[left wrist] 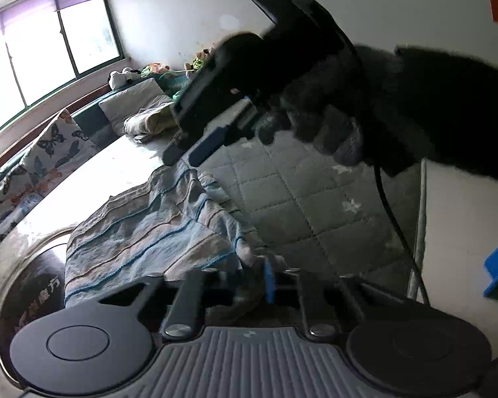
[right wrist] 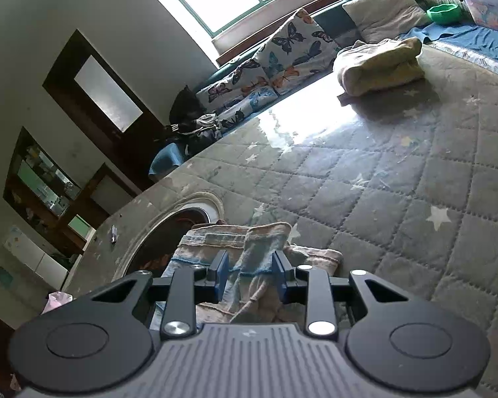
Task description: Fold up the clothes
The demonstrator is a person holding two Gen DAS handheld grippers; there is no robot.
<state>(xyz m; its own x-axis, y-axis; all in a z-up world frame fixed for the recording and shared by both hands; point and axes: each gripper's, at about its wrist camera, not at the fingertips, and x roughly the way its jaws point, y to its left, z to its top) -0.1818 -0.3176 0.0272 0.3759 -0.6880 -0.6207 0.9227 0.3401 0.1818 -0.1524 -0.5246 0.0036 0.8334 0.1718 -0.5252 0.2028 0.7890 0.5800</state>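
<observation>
1. the striped cloth (left wrist: 149,229) lies rumpled on the grey quilted mat (left wrist: 298,199), partly over a dark round hole in the mat's edge.
2. left gripper (left wrist: 267,278) is pinched tight on a corner of the cloth, blue pads pressed together.
3. right gripper (right wrist: 250,273) has its fingers spread apart with a fold of the cloth (right wrist: 249,258) between them, not squeezed.
4. a folded beige towel (right wrist: 378,66) sits well apart near the butterfly cushions (right wrist: 282,53).

The right hand-held gripper (right wrist: 250,277) hangs over a striped cloth (right wrist: 249,258) with its jaws apart, a raised fold of the cloth between them. The cloth lies on a grey quilted mat (right wrist: 398,182) with stars; a folded cream garment (right wrist: 380,64) sits well apart, near butterfly cushions (right wrist: 282,53).
</observation>
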